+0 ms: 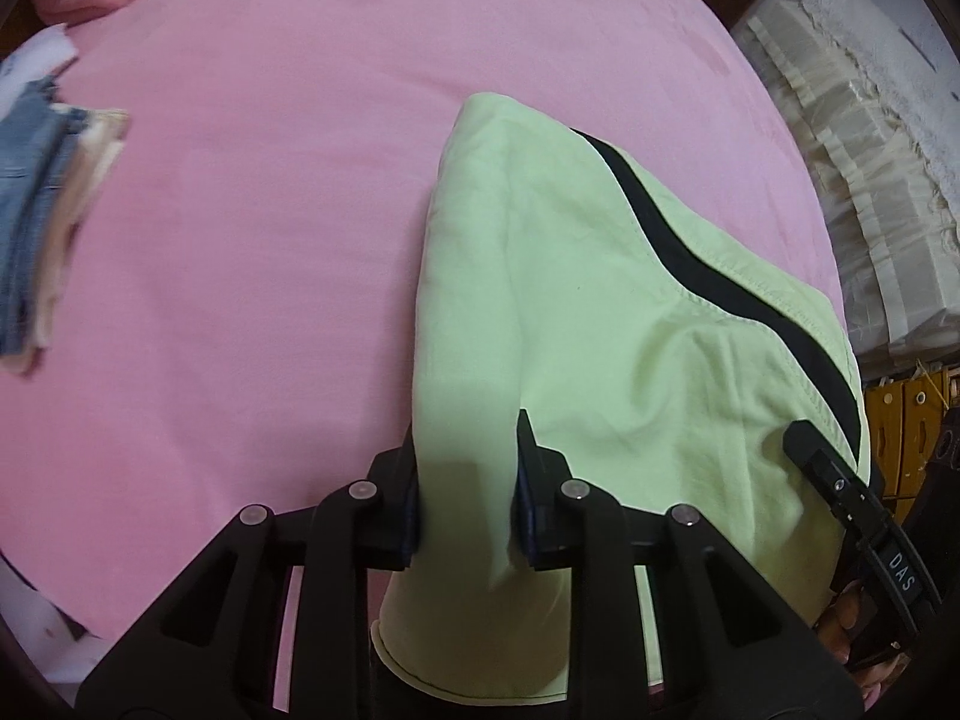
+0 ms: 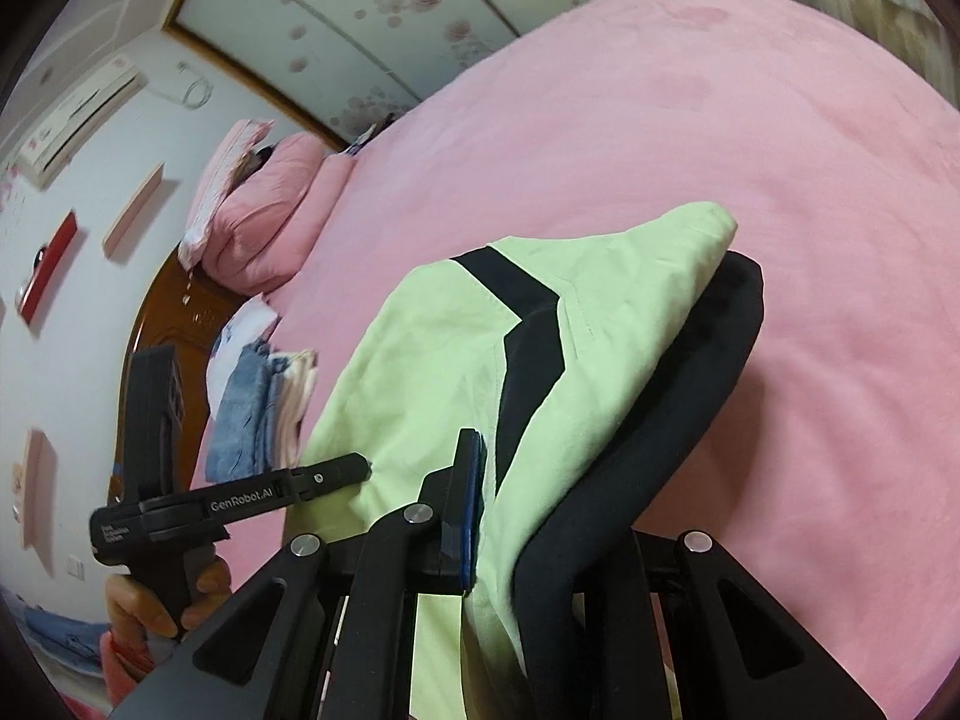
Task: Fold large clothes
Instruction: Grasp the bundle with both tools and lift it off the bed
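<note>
A light green garment with a black stripe (image 1: 600, 312) is held up over the pink bed (image 1: 270, 210), its far end resting on the bed. My left gripper (image 1: 465, 480) is shut on a fold of the green garment near its edge. In the right wrist view the same garment (image 2: 432, 360) shows with a black layer under it. My right gripper (image 2: 510, 510) is shut on the garment; the cloth hides its right finger. The right gripper also shows in the left wrist view (image 1: 798, 438), and the left gripper in the right wrist view (image 2: 360, 465).
A stack of folded clothes, denim on top (image 1: 36, 210), lies at the bed's left side, also in the right wrist view (image 2: 258, 414). Pink pillows (image 2: 258, 204) lie at the headboard. White bedding (image 1: 870, 180) is stacked beside the bed on the right.
</note>
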Tool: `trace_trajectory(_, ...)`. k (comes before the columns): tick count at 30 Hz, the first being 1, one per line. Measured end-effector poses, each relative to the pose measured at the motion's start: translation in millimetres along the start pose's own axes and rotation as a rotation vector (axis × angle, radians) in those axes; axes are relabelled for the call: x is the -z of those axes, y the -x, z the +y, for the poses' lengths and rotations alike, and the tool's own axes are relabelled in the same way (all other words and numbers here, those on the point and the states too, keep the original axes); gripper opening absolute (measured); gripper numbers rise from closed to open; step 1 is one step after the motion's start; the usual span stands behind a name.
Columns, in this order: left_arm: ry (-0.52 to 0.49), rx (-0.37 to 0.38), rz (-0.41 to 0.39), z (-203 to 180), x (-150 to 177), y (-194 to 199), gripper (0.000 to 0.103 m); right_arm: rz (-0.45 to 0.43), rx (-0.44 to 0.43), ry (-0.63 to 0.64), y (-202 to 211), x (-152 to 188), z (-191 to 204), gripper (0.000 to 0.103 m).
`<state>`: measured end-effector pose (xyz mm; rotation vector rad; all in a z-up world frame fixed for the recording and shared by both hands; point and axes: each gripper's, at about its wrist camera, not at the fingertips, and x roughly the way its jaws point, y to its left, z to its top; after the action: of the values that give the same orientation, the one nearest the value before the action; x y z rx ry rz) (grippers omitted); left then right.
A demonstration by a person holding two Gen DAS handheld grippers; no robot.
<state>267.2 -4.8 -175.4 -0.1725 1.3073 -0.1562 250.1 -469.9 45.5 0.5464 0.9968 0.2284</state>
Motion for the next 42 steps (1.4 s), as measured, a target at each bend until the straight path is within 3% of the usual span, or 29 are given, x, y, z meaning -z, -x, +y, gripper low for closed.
trace_trajectory(5, 0.058, -0.04, -0.068, 90.8, -15.7, 80.0, 0.021, 0.014, -0.033, 0.076, -25.1, 12.4, 97.0, 0.013)
trace_trajectory(11, 0.097, -0.109, -0.182, 210.2, -30.2, 167.7, 0.021, 0.024, -0.144, 0.169, -75.1, 24.7, 230.8, 0.013)
trace_trajectory(12, 0.114, -0.115, -0.199, 242.9, -16.3, 189.8, 0.021, 0.024, -0.162, 0.184, -85.2, 28.2, 256.4, 0.013)
trace_trajectory(21, 0.109, -0.242, -0.323, 401.0, -58.7, 303.3, 0.02, 0.011, -0.312, 0.272, -163.9, 53.1, 474.3, 0.013)
trace_trajectory(23, 0.093, -0.285, -0.359, 435.1, -76.2, 329.8, 0.02, -0.003, -0.353, 0.3, -190.0, 58.0, 548.4, 0.013)
trace_trajectory(27, 0.064, -0.372, -0.41, 481.4, -112.5, 359.5, 0.02, -0.036, -0.428, 0.3, -236.5, 59.1, 633.7, 0.013)
trace_trajectory(30, 0.024, -0.45, -0.427, 510.8, -141.7, 356.8, 0.02, -0.038, -0.469, 0.203, -281.5, 67.1, 689.8, 0.013)
trace_trajectory(34, -0.004, -0.437, -0.389, 567.6, -174.9, 281.7, 0.02, -0.042, -0.408, 0.141, -366.8, 79.5, 719.4, 0.013)
trace_trajectory(35, -0.017, -0.421, -0.349, 588.5, -179.6, 246.9, 0.02, -0.032, -0.368, 0.133, -392.9, 82.6, 716.7, 0.013)
trace_trajectory(36, -0.017, -0.418, -0.289, 592.0, -181.9, 199.1, 0.02, -0.007, -0.317, 0.136, -396.6, 90.8, 689.7, 0.013)
trace_trajectory(38, 0.002, -0.468, -0.117, 620.8, -174.5, 130.1, 0.024, 0.116, -0.195, 0.151, -452.4, 105.6, 675.5, 0.013)
trace_trajectory(39, -0.025, -0.501, -0.162, 624.4, -168.5, 117.2, 0.029, 0.198, -0.125, 0.167, -477.5, 115.0, 666.3, 0.013)
trace_trajectory(40, -0.063, -0.53, -0.221, 623.6, -162.2, 114.4, 0.03, 0.225, -0.09, 0.179, -487.7, 123.2, 659.6, 0.013)
trace_trajectory(41, -0.111, -0.541, -0.303, 622.1, -153.7, 115.0, 0.03, 0.224, -0.07, 0.19, -497.0, 130.2, 656.3, 0.014)
trace_trajectory(42, -0.116, -0.528, -0.33, 623.3, -151.1, 111.1, 0.03, 0.194, -0.085, 0.186, -498.5, 136.5, 653.4, 0.014)
